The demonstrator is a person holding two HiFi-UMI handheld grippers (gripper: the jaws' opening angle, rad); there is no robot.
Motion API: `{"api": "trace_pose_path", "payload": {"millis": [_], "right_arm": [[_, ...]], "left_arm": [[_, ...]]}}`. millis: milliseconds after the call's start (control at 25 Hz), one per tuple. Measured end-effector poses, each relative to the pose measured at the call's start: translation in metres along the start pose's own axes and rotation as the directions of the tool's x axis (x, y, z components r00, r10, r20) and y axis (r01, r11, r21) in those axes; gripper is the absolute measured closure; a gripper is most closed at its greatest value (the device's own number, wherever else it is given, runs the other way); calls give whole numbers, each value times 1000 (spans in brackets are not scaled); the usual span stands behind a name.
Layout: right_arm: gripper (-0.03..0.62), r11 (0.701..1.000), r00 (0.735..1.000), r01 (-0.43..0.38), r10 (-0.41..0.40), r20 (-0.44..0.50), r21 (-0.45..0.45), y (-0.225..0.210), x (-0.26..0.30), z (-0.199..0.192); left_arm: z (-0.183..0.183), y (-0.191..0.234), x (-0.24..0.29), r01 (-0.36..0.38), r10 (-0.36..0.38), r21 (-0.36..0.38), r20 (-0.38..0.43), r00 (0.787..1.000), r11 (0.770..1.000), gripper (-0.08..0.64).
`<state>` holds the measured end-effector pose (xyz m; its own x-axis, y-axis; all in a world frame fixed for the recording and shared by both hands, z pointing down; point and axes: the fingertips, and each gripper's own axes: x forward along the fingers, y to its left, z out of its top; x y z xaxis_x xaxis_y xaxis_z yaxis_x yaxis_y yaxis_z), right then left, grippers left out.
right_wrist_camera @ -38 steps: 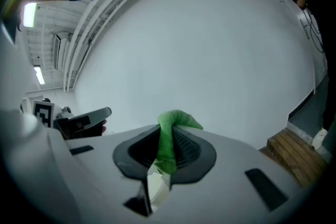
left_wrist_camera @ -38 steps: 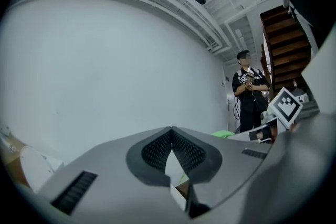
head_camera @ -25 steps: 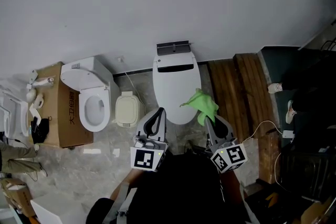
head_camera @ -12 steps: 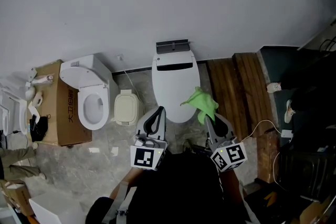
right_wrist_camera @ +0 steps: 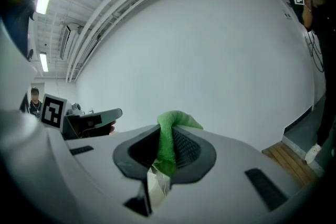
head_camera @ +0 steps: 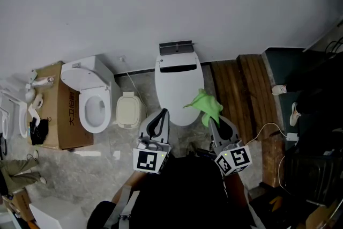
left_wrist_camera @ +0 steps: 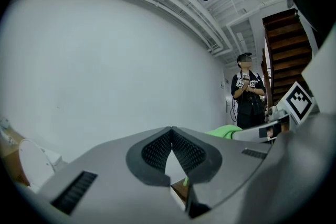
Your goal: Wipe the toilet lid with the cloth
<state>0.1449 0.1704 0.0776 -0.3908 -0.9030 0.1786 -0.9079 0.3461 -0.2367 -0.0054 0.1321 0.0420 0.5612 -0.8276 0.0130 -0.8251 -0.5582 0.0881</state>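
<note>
the right hand-held gripper (right_wrist_camera: 167, 139) was clamped shut on the green cloth (right_wrist_camera: 170, 126). a fold was pinched between the pads and a bunched tuft stuck out past the tips. the left hand-held gripper (left_wrist_camera: 171, 136) had its jaws closed tip to tip with nothing in them, just a sliver of gap lower down.

from the head view, the cloth (head_camera: 205, 103) sat over the front right edge of the toilet lid (head_camera: 179, 83). the right hand-held gripper (head_camera: 210, 120) was just off that same front corner and the left hand-held gripper (head_camera: 161, 114) was off the front left corner. both gripper cameras mostly saw the wall, so i'd guess the cloth was held up and not on the lid yet, but i couldn't tell for sure.

the lid was shut and lying flat, white and egg-shaped. its long axis ran from the hinge end at the wall straight toward the person, with the narrow rounded nose nearest them.

to do the wipe well, i'd tip the right gripper down so the loose tuft meets the lid, not the hard jaw tips. then i'd stroke along that long axis, hinge end to nose, in overlapping lanes. i'd keep the grip firm so the cloth doesn't drag out.
</note>
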Motion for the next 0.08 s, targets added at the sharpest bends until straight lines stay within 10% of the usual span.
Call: {"api": "trace_pose_path", "payload": {"millis": [80], "right_arm": [[532,1000,1000,-3,3,-2,-4,0,2,1]], "left_arm": [[1,1,1,0,0,-1,1,1000,1000,551]]}}
